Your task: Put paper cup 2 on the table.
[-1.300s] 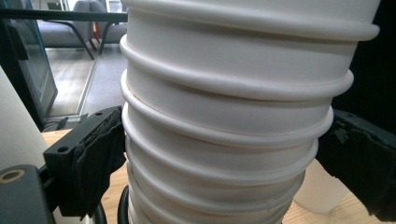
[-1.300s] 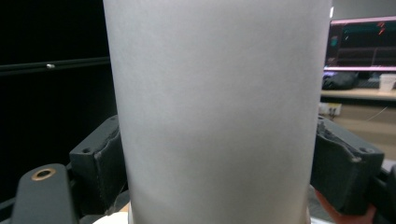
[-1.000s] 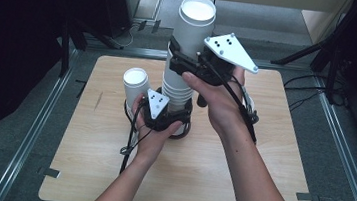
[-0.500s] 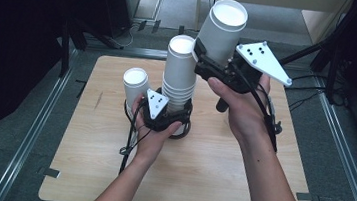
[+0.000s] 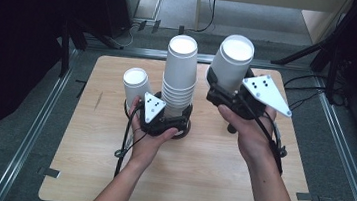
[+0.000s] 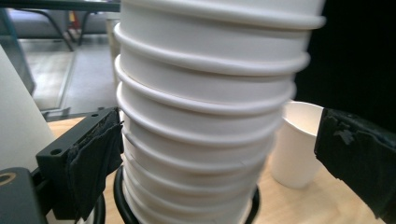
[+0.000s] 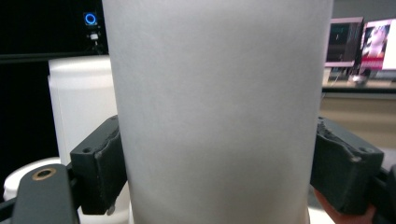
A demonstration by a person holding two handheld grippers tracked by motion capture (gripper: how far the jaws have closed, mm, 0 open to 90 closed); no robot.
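A tall stack of white paper cups (image 5: 179, 75) stands mid-table, its base in a black ring. My left gripper (image 5: 167, 119) is low around the stack (image 6: 205, 116). Its jaws have just been opening: one pad (image 6: 95, 158) lies against the stack's side and the other pad (image 6: 359, 154) stands well off it. Right of the stack and above the table, my right gripper (image 5: 225, 93) is shut on a single white cup (image 5: 232, 61). Both pads press that cup's wall (image 7: 219, 112).
Another single white cup (image 5: 135, 86) stands on the wooden table (image 5: 198, 183) just left of the left gripper. Metal rails run along both table sides, with cables on the floor at the right. Bare wood lies in front of both hands.
The right gripper has carried its cup off the top of the stack, to the right and then downward. The left hand has stayed at the stack's base.
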